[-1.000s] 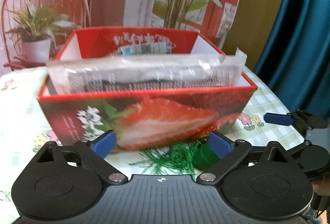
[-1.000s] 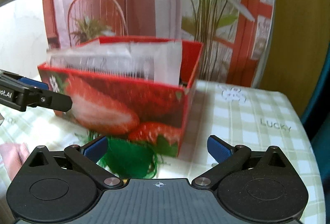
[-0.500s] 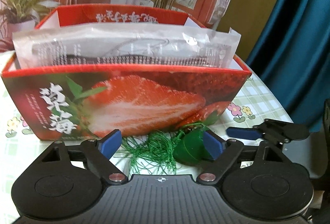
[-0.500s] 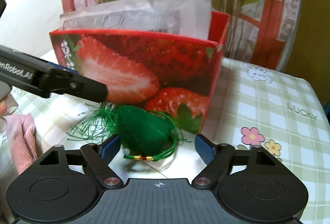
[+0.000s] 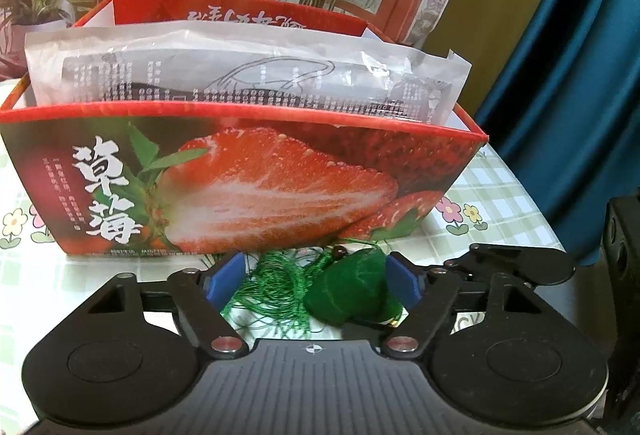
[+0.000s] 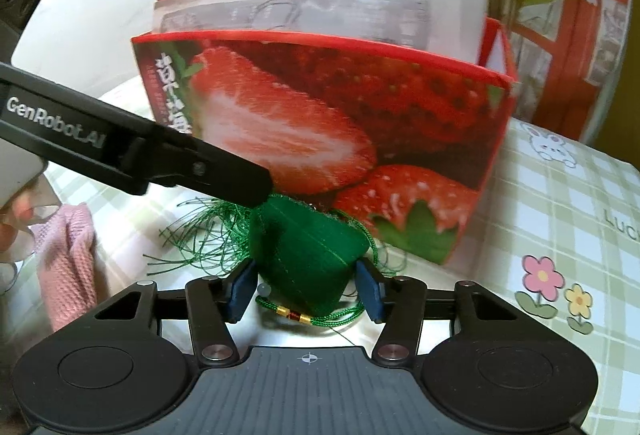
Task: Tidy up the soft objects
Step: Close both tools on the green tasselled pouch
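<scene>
Low in the frame, before the box (image 6: 320,123), the green pouch (image 6: 308,255) lies on the bench (image 6: 560,219). Your right hand-held gripper (image 6: 306,289) is closing around it, pads nearly touching. Your left hand-held gripper (image 5: 312,277), also closing, straddles pouch and tassel (image 5: 276,287).

Both views sit low behind their own jaws, tilted down at the surface (image 5: 500,203) and close to the strawberry box (image 5: 256,191). The left wrist view faces the box's long front squarely. The right wrist view takes the same box (image 6: 360,123) at an angle from its right corner. Both share the box, the packet (image 5: 240,75) in it and the green pouch (image 6: 308,259) before it.
</scene>
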`<state>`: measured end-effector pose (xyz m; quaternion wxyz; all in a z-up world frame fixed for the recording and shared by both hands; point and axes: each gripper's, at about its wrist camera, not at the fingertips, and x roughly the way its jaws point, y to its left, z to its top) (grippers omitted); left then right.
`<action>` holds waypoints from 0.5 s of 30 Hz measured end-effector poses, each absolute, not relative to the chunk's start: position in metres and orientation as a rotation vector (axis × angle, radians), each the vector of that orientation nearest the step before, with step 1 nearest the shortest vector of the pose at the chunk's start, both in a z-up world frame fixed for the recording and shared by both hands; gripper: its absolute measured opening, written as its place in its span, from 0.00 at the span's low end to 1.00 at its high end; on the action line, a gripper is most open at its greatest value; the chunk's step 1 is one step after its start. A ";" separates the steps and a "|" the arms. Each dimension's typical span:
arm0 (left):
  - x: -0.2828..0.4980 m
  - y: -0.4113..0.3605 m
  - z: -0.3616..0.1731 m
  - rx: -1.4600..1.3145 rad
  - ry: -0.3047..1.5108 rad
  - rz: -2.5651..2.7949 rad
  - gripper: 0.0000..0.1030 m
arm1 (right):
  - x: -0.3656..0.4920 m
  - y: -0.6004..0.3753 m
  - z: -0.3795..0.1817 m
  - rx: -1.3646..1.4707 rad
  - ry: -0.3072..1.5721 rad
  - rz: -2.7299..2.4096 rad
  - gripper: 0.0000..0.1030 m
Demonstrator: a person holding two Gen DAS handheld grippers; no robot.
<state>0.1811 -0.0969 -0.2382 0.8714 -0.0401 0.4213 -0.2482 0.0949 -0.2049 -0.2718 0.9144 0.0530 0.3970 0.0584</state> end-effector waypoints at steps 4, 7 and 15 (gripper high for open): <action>0.182 -0.092 -0.241 -0.101 0.891 -0.518 0.73 | 0.098 -0.198 -0.272 0.102 0.820 0.135 0.48; 0.183 -0.087 -0.245 -0.132 0.910 -0.515 0.71 | 0.099 -0.195 -0.272 0.094 0.819 0.135 0.48; 0.184 -0.086 -0.249 -0.176 0.928 -0.542 0.71 | 0.094 -0.201 -0.272 0.104 0.825 0.092 0.51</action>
